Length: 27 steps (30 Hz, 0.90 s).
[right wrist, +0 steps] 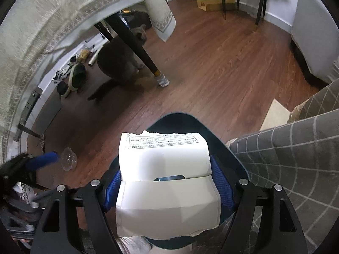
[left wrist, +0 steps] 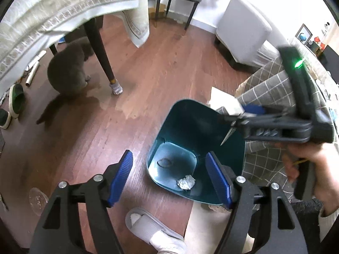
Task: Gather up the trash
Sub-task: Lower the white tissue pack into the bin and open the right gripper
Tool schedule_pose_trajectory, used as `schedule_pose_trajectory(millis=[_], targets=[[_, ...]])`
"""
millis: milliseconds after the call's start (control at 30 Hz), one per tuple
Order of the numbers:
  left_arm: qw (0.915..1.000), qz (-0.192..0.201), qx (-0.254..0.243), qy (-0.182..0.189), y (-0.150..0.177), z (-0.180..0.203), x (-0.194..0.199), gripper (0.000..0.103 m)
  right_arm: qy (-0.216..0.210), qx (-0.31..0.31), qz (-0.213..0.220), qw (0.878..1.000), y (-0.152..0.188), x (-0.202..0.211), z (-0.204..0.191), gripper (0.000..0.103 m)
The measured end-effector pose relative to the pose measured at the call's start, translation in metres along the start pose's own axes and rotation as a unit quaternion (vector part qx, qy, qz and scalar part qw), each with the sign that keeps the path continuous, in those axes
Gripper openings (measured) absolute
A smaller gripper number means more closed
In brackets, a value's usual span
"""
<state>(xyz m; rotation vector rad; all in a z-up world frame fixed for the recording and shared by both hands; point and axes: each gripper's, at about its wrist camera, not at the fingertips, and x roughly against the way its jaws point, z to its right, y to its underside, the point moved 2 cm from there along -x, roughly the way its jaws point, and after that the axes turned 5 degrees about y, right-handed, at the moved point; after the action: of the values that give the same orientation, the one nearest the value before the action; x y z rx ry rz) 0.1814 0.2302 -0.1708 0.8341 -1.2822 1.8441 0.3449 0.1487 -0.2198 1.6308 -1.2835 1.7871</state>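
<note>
A teal trash bin (left wrist: 190,124) stands on the wooden floor, with a crumpled white paper ball (left wrist: 186,182) at its bottom. My left gripper (left wrist: 169,177) is open and empty, its fingers either side of the bin's near rim. My right gripper (right wrist: 169,187) is shut on a torn white cardboard piece (right wrist: 167,182) and holds it over the bin (right wrist: 175,118). In the left wrist view the right gripper (left wrist: 239,114) shows at the bin's far right rim with the cardboard (left wrist: 224,101). A clear plastic cup (right wrist: 68,158) lies on the floor to the left.
A grey cat (left wrist: 67,69) sits by a dark table leg (left wrist: 99,50) under a draped tablecloth (left wrist: 63,6). Shoes (left wrist: 15,99) lie at far left. A checked blanket (left wrist: 267,89) is to the right, a white armchair (left wrist: 243,29) behind. My slippered foot (left wrist: 148,226) is near the bin.
</note>
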Motion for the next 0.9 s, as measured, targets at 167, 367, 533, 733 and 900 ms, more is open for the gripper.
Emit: schedule_pose_trajectory(millis=[167, 367, 533, 733, 900], targets=[[0.9996, 0.025, -0.009, 0.001, -0.004, 0.000, 0.016, 0.072, 0.008, 0.002, -0.015, 1.000, 0.006, -0.019, -0.005, 0.076], [0.9986, 0.052, -0.013, 0.000, -0.008, 0.001, 0.034, 0.055, 0.024, 0.015, -0.043, 0.999, 0.014, -0.043, -0.010, 0.077], [0.9964, 0.083, -0.010, 0.011, -0.015, 0.003, 0.055, 0.043, 0.044, 0.031, -0.064, 0.996, 0.026, -0.063, -0.014, 0.078], [0.9935, 0.112, -0.004, 0.022, -0.023, 0.007, 0.076, 0.043, 0.070, 0.040, -0.079, 0.994, 0.039, -0.068, -0.003, 0.089], [0.9904, 0.135, -0.010, 0.026, -0.028, 0.014, 0.092, 0.047, 0.047, 0.023, -0.067, 0.996, 0.042, -0.051, 0.003, 0.089]])
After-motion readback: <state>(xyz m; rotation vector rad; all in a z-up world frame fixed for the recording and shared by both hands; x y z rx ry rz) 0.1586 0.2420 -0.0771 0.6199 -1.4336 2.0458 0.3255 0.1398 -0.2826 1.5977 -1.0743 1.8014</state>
